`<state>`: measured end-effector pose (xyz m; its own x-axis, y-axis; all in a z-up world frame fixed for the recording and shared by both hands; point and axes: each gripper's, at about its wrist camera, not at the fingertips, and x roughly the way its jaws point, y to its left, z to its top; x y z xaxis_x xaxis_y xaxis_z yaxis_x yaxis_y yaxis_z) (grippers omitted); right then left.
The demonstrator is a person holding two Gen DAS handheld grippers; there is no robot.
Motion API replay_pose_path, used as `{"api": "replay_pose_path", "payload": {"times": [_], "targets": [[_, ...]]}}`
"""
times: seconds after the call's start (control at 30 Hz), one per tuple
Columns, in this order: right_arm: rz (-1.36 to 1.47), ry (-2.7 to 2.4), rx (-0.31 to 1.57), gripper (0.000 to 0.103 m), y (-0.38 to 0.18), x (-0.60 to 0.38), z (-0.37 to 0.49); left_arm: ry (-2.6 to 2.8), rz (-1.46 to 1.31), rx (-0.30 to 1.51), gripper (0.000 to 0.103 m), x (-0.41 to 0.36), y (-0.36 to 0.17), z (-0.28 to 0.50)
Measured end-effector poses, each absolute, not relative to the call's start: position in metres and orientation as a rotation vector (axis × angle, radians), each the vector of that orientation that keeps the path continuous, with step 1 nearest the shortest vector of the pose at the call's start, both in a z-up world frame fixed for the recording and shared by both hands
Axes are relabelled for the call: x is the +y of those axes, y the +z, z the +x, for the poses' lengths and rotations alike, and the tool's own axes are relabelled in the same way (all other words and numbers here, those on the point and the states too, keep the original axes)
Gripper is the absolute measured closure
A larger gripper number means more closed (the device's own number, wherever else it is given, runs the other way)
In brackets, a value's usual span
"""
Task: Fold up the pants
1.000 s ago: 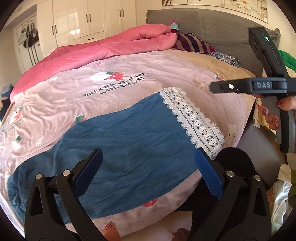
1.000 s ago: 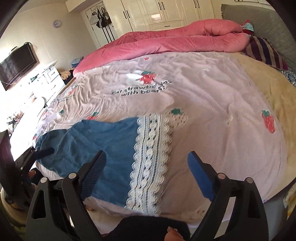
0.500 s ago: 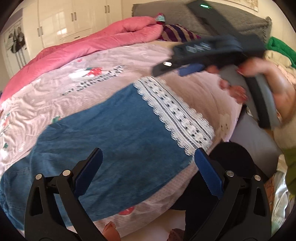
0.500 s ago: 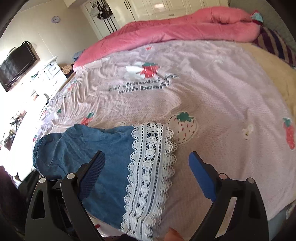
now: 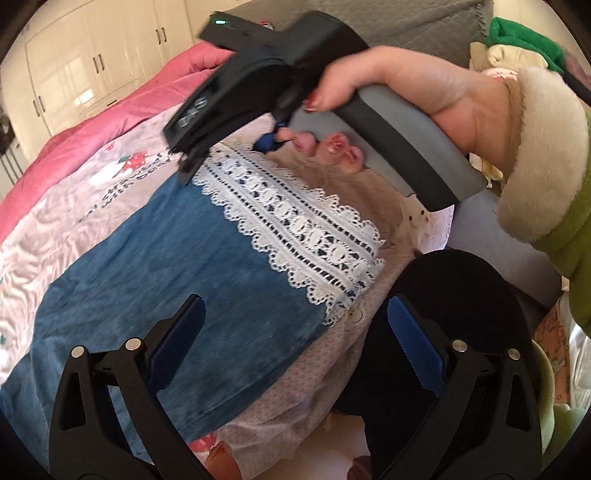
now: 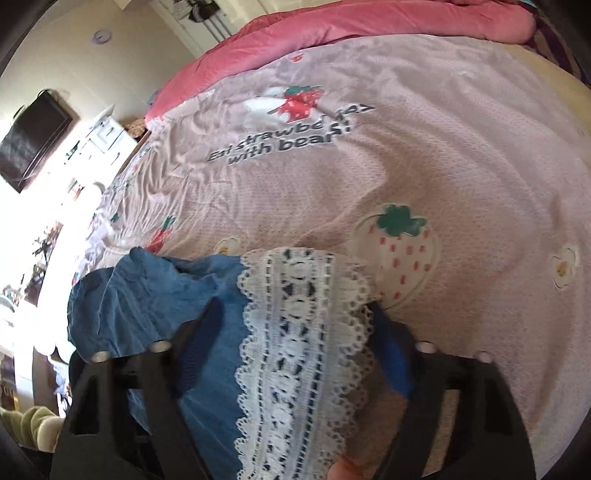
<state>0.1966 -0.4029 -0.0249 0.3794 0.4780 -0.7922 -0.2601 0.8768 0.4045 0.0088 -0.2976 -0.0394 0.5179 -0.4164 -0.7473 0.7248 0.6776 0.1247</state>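
Blue pants point(image 5: 192, 266) with a white lace hem point(image 5: 295, 225) lie flat on the pink strawberry bedspread point(image 5: 66, 218). My left gripper point(image 5: 295, 332) is open and empty above the near edge of the pants. In the left wrist view the right gripper point(image 5: 188, 162) is held by a hand and reaches down onto the far end of the lace hem. In the right wrist view my right gripper point(image 6: 295, 328) is open with the lace hem point(image 6: 299, 332) lying between its fingers; the blue cloth point(image 6: 147, 299) lies to the left.
A rolled pink duvet point(image 6: 369, 22) lies along the far side of the bed. A grey headboard point(image 5: 406, 22) and a clothes pile point(image 5: 517, 40) stand at the right. White wardrobes point(image 5: 92, 62) stand behind. A wall TV point(image 6: 33, 136) and dresser are left.
My right gripper has dropped down and forward onto the lace hem, which now lies between its fingers. My left gripper has moved closer over the pants, staying open.
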Motion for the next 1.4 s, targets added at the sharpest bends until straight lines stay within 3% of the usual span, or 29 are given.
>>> {"api": "replay_pose_path", "payload": {"times": [0.1,0.27,0.4,0.53,0.67,0.73,1.1,1.4], "targets": [[0.197,0.509,1.084,0.044,-0.023,-0.395,0.195,-0.732,0.475,0.747,0.014,-0.305,-0.044,0.009],[0.181,0.485,1.133,0.048,-0.037,-0.396,0.204,-0.764,0.537,0.725,0.022,-0.321,-0.051,0.003],[0.176,0.497,1.127,0.051,-0.037,-0.394,0.203,-0.748,0.63,0.703,0.046,-0.338,-0.067,0.004],[0.185,0.487,1.134,0.054,-0.038,-0.395,0.205,-0.691,0.692,0.667,0.06,-0.347,-0.082,0.005],[0.199,0.511,1.135,0.077,-0.037,-0.392,0.204,-0.68,0.625,0.67,0.081,-0.339,-0.074,0.011],[0.178,0.507,1.119,0.08,-0.033,-0.389,0.2,-0.689,0.585,0.683,0.091,-0.33,-0.068,0.016],[0.196,0.493,1.074,0.083,0.004,-0.376,0.191,-0.746,0.269,0.741,0.095,-0.256,-0.022,0.03],[0.122,0.503,1.058,0.083,0.036,-0.305,0.192,-0.658,0.151,0.706,0.095,-0.178,-0.003,0.021]]}}
